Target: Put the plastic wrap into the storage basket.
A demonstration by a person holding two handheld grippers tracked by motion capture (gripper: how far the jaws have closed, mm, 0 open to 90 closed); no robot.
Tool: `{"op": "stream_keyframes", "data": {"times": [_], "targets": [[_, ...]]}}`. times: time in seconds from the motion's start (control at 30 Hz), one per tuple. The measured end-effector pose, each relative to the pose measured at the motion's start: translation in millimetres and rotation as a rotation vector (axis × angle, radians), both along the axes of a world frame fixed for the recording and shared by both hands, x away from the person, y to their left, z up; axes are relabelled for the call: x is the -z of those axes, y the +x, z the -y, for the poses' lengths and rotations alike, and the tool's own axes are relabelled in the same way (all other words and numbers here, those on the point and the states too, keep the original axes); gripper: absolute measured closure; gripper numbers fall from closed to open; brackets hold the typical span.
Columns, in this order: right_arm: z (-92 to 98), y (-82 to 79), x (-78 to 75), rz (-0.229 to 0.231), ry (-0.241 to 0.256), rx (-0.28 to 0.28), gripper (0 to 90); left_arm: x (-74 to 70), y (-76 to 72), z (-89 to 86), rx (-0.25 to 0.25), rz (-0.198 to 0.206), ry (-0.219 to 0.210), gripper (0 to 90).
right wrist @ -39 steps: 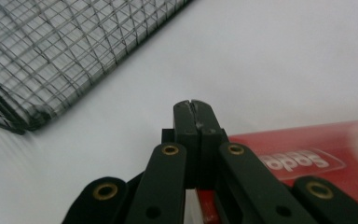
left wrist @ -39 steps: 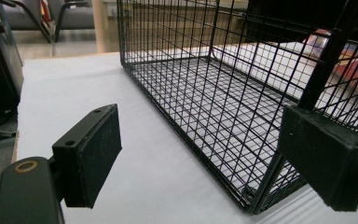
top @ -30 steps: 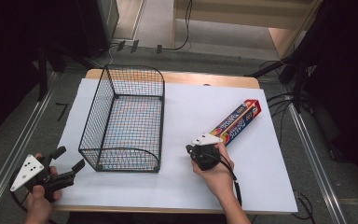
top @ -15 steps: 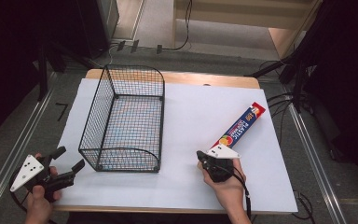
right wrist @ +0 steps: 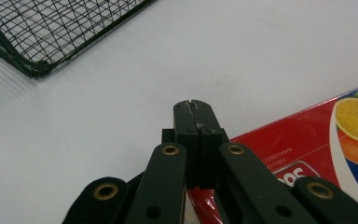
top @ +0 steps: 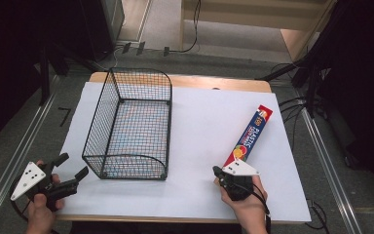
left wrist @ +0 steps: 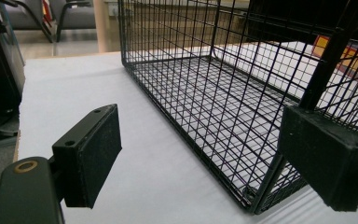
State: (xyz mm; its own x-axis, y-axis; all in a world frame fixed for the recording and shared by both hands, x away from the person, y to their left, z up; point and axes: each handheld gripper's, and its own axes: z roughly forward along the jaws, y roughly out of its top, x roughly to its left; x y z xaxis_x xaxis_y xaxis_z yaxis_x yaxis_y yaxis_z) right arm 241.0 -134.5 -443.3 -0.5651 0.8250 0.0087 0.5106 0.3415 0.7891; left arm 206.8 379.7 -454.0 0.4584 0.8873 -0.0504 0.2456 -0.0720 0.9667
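A long red plastic-wrap box [top: 251, 136] with fruit printed on it lies slanted on the white sheet at the right. My right gripper [top: 217, 171] rests at the box's near end, jaws pressed together with nothing between them. In the right gripper view its tips [right wrist: 196, 107] sit over bare sheet just left of the box [right wrist: 317, 135]. My left gripper [top: 74, 165] is open at the front left, beside the near left corner of a black wire basket [top: 109, 109]. The basket [left wrist: 223, 93] is empty, and its near corner stands in front of the right pad [left wrist: 326, 158].
The white sheet [top: 199, 122] covers a wooden table whose far edge [top: 214, 82] shows. The basket's corner [right wrist: 51, 28] lies up and to the left in the right gripper view. Cables and metal rails run along the floor on both sides.
My right gripper has drawn back toward the near edge, past the box's near end. The box now lies steeper, its near end closer to me. The left gripper has stayed put.
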Motion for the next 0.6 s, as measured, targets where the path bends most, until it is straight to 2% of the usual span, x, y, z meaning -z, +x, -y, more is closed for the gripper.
{"op": "stream_keyframes", "data": {"times": [0.23,0.37,0.4,0.6], "targets": [[15.7,-13.9,-2.7,-0.027,-0.026,-0.010,90.0,0.0,0.1,0.2,-0.002,0.000,0.000,13.6],[24.4,-18.4,-3.0,-0.038,-0.023,-0.014,90.0,0.0,0.1,0.3,-0.001,-0.001,0.002,13.6],[32.0,-22.8,-2.7,-0.042,-0.019,-0.007,90.0,0.0,0.0,0.2,-0.003,0.000,-0.001,13.6],[49.8,-30.4,-2.7,-0.044,-0.029,0.003,90.0,0.0,0.2,0.4,-0.001,-0.001,0.002,13.6]]}}
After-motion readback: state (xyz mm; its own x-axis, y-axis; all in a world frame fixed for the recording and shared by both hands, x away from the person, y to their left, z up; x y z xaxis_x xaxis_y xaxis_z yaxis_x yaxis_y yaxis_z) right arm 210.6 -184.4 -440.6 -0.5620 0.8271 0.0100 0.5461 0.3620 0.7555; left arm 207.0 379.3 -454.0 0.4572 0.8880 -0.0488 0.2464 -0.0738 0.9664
